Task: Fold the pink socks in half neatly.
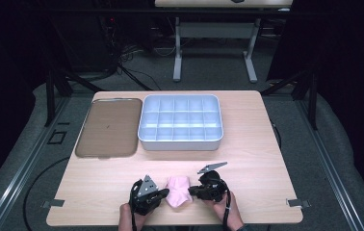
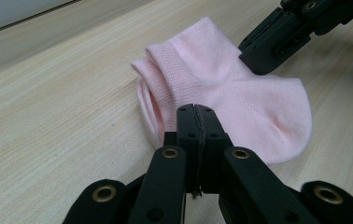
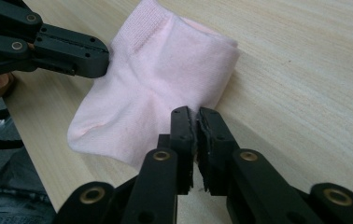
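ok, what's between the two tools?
The pink sock, pinched at opposite edges by the left tool and right tool; clear in the high view.

High view overlooks the table (image 1: 247,144); both gripper views closely share the sock (image 2: 240,98).

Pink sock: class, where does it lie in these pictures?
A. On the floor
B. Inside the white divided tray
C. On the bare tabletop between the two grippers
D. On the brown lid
C: the pink sock lies on the wooden table, with the left gripper and the right gripper at either side.

Grey carpet floor (image 1: 21,139), dark surroundings
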The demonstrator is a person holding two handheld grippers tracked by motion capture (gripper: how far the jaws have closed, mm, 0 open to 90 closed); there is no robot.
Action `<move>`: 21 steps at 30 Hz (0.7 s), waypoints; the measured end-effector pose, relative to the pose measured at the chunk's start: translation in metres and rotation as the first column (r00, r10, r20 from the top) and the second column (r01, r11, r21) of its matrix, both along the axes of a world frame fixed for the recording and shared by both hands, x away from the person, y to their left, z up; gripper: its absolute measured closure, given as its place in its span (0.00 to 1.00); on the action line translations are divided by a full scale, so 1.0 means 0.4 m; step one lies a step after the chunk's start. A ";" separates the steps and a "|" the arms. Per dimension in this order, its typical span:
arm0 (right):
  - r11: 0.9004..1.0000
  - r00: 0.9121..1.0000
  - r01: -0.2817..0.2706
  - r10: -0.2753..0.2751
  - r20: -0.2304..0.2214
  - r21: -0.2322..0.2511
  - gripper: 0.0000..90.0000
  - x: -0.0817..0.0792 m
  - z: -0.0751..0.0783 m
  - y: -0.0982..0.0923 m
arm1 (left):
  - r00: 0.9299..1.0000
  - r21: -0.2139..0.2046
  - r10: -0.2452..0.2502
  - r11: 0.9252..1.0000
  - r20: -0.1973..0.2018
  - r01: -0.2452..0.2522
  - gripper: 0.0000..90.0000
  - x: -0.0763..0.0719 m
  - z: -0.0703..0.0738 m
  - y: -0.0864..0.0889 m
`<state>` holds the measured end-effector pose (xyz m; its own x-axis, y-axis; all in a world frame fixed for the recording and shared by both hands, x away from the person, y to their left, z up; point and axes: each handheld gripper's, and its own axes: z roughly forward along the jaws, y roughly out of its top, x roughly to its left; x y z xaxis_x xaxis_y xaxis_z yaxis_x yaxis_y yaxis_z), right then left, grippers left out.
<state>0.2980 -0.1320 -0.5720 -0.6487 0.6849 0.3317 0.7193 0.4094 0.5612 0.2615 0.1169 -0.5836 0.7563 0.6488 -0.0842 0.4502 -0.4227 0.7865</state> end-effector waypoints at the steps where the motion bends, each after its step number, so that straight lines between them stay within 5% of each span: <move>1: 1.000 1.000 0.012 -0.012 0.001 0.015 0.98 0.000 -0.001 -0.001 | 1.000 0.004 0.001 1.000 0.000 -0.001 1.00 0.000 0.001 -0.001; 7: 0.999 1.000 0.023 -0.022 -0.010 0.024 0.99 -0.002 0.002 -0.010 | 1.000 -0.006 0.006 1.000 -0.014 -0.006 1.00 0.004 0.002 -0.006; 14: 0.999 0.999 0.041 -0.041 -0.008 0.020 0.86 -0.002 -0.004 -0.005 | 1.000 -0.003 0.006 1.000 -0.013 -0.006 0.99 0.004 0.002 -0.007; 21: 0.998 0.999 0.044 -0.044 -0.011 0.047 0.96 -0.007 -0.010 -0.005 | 1.000 -0.005 0.007 1.000 -0.013 -0.007 0.99 0.004 0.002 -0.008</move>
